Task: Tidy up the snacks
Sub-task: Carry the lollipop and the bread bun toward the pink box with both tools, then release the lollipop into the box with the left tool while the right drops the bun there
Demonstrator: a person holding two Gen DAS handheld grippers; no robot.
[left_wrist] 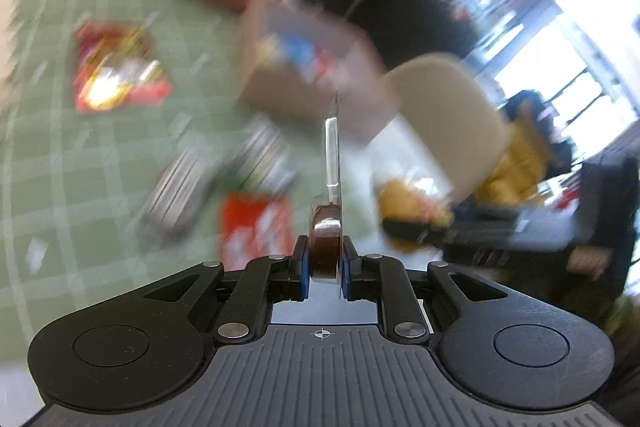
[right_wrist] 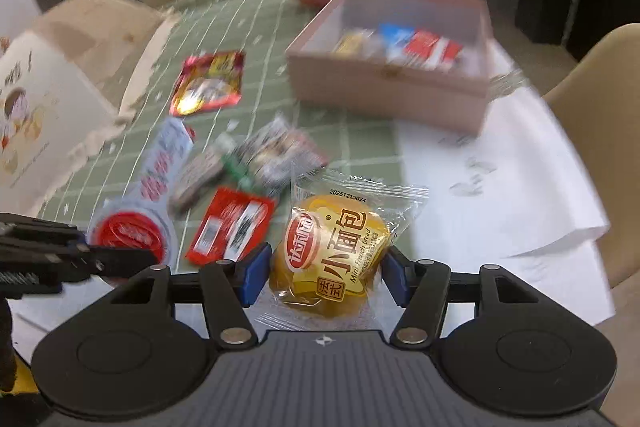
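Snacks (right_wrist: pixel 404 47) lie inside pink box (right_wrist: pixel 384 91) on table (right_wrist: pixel 248 23).

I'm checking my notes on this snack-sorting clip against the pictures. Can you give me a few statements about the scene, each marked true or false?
1. The right tongs have a yellow mini bread packet between their pads. True.
2. The pink box is empty. False: several wrapped snacks lie inside it.
3. The left tongs are shut on a small brown snack in clear wrap. True.
4. The tablecloth is plain blue. False: it is green with a white grid.
5. A red packet lies on the table left of the bread packet. True.
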